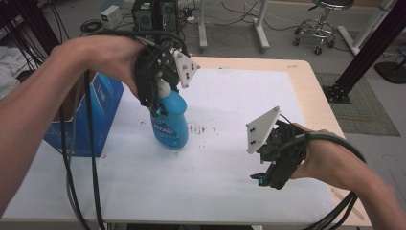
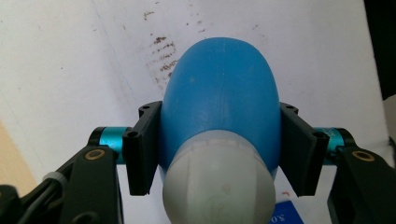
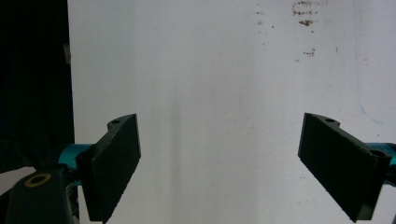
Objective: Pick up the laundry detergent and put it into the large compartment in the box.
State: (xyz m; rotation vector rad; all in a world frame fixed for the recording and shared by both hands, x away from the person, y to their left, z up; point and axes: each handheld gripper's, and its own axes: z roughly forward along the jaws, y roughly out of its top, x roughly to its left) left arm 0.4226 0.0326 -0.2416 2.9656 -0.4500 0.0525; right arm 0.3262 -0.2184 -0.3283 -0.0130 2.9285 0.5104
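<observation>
Right gripper (image 1: 261, 178) sits nearest, low over the front right part of the table (image 1: 230, 158), held in the person's right hand (image 1: 325, 160). Jaws spread wide, nothing between them. In the right gripper view both black pads (image 3: 114, 163) stand well apart with bare white tabletop between and past them; a few brown specks (image 3: 306, 8) show at the far top edge. Its grey three-cornered plate (image 1: 261, 128) tilts up toward the table centre.

Further in, left of centre: left gripper (image 1: 155, 108) comes down from above, jaws clamped on the blue bottle (image 1: 168, 120) just below its pale cap. In the left gripper view the pads (image 2: 142, 154) press both flanks of the bottle's blue body (image 2: 219, 102), white cap (image 2: 219, 184) nearest the camera, bottle between the pads with no gap visible. The bottle leans a little, neck toward the left hand (image 1: 103, 57). Whether its base touches the tabletop or hangs just clear, I cannot tell from the high view. Brown stains (image 1: 198, 129) mark the white surface just right of the bottle.

Left of the bottle, near the table's left edge: an open blue cardboard box (image 1: 98, 120), close beside the bottle but apart from it. Black cables (image 1: 79, 158) trail down from the left gripper across the box.

Beyond the table: floor with a computer case (image 1: 151, 14), loose wires, and a stool (image 1: 321, 24) on castors.
</observation>
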